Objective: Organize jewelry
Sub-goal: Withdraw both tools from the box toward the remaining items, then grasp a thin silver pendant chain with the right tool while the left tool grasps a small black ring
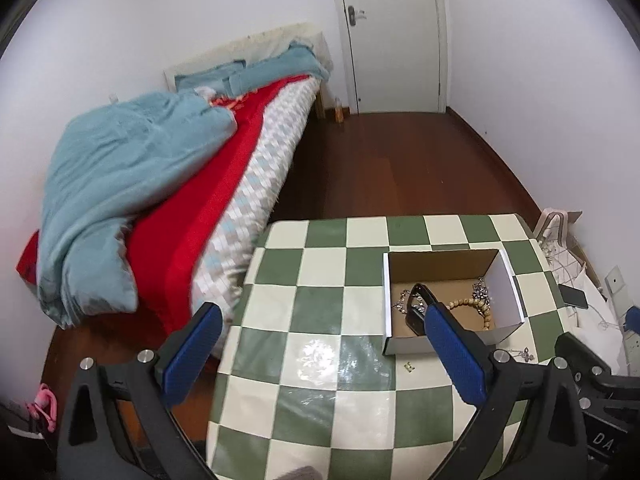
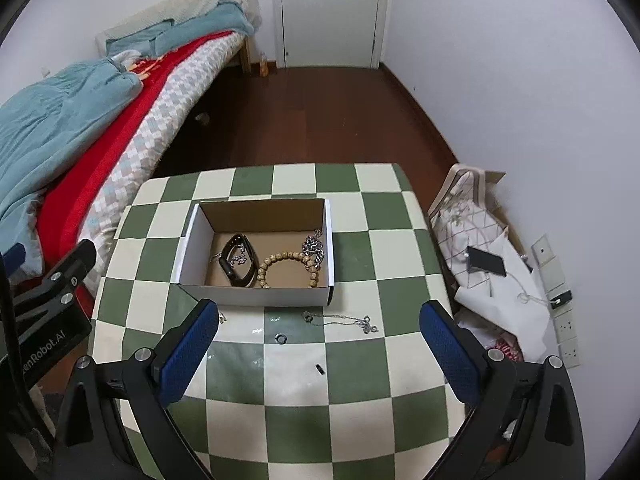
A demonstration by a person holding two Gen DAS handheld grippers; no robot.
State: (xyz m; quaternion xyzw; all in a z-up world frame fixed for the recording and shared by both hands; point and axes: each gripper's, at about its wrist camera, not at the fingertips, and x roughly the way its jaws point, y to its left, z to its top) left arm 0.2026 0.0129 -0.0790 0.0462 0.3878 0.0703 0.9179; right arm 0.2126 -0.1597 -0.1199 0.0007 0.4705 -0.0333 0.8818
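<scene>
Nearest us in the right wrist view, our right tongs (image 2: 318, 354) stand wide apart with nothing between the blue pads, hovering over the checked counter (image 2: 352, 384). Just beyond them lie the loose pieces — a thin silver chain (image 2: 344, 320) stretched along the near side of the box, a small ring (image 2: 281, 337) and a tiny dark bit (image 2: 319, 368) closer to us. Our left tongs (image 1: 322, 354) are equally wide and empty, off toward the counter's left edge.

Most of the jewelry already sits in the open cardboard box (image 2: 256, 294): a black band (image 2: 236, 260), a wooden bead bracelet (image 2: 286, 270) and a chunky silver chain (image 2: 314, 250) against its right wall.

We judge the thin chain the risky one — it lies flat on a glossy cover, so the pads may slide over it or catch only one end and drag the rest, perhaps off the near edge. The ring could skate away when nudged, and a low approach could bump the light box.

Readable writing is scant: "enRobot.AI", partly cut off, on the left tool (image 2: 48, 344) in the right wrist view, and "DA" on the other tool (image 1: 604, 438) in the left wrist view.
</scene>
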